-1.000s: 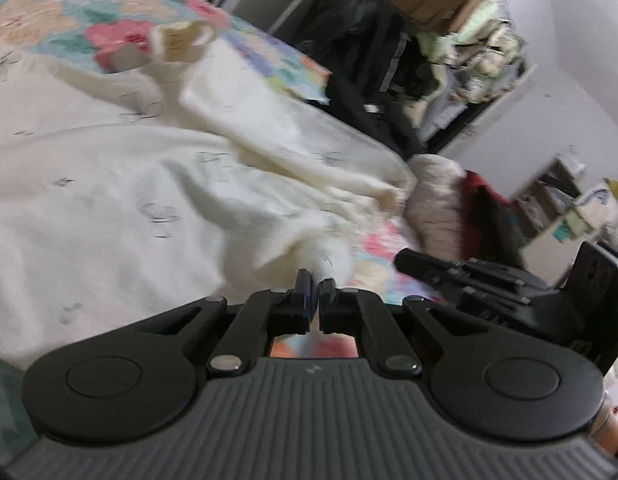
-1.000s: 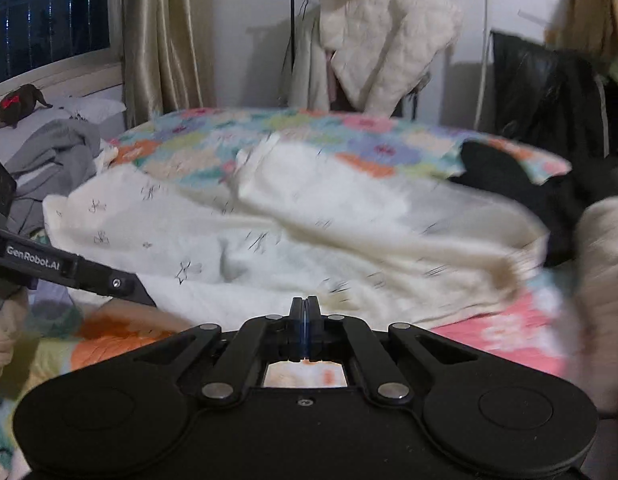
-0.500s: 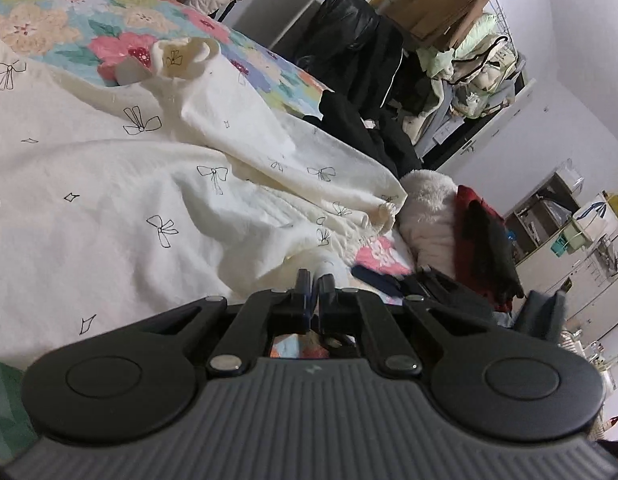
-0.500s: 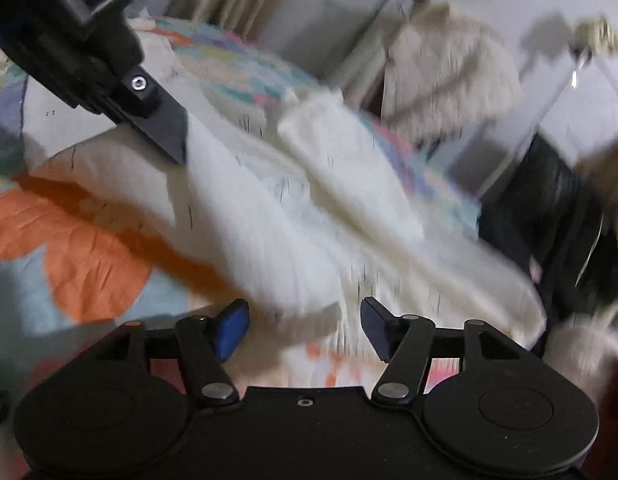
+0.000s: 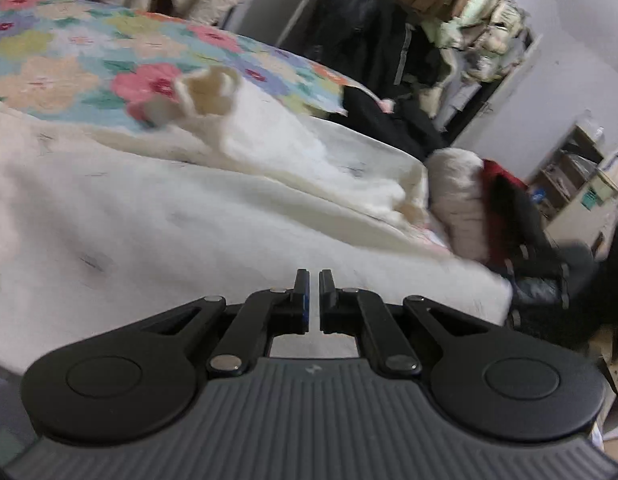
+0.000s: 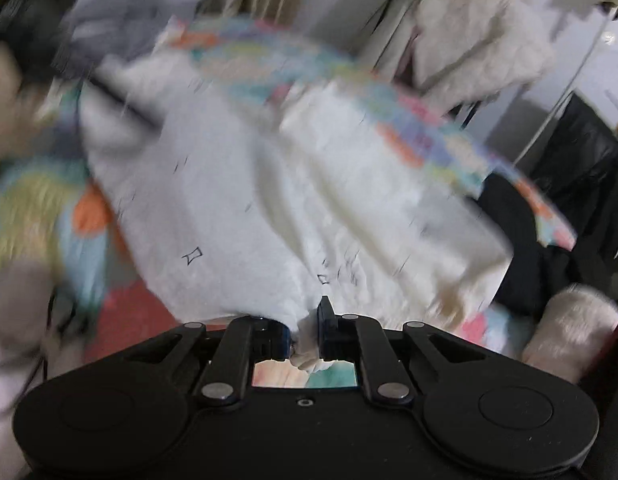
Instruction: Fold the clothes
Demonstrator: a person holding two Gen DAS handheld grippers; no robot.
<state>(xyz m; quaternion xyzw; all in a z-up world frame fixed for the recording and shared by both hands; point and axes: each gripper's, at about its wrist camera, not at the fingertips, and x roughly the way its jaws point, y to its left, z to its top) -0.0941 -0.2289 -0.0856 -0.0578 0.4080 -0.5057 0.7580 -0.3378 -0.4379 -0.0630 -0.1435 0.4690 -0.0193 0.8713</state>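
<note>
We see the cream top spread out on the flowery bed. Our right hand-held gripper pinches the top's near edge. Our left hand-held gripper is nearly together, holding nothing, over the top.

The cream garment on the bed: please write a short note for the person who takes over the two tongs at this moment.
Right tongs: shut on a bunched edge of the cream garment, near its lower corner.
Left tongs: almost shut with a thin gap, holding nothing, low above the same garment.
The garment lies spread and wrinkled on the flowered bedspread; one sleeve lies out over the bedspread.
Done: one edge gripped. No fold is visible yet.
Left: grip a second point with the left tongs, then probably fold in the sleeves and the body. Both views are blurred.
</note>
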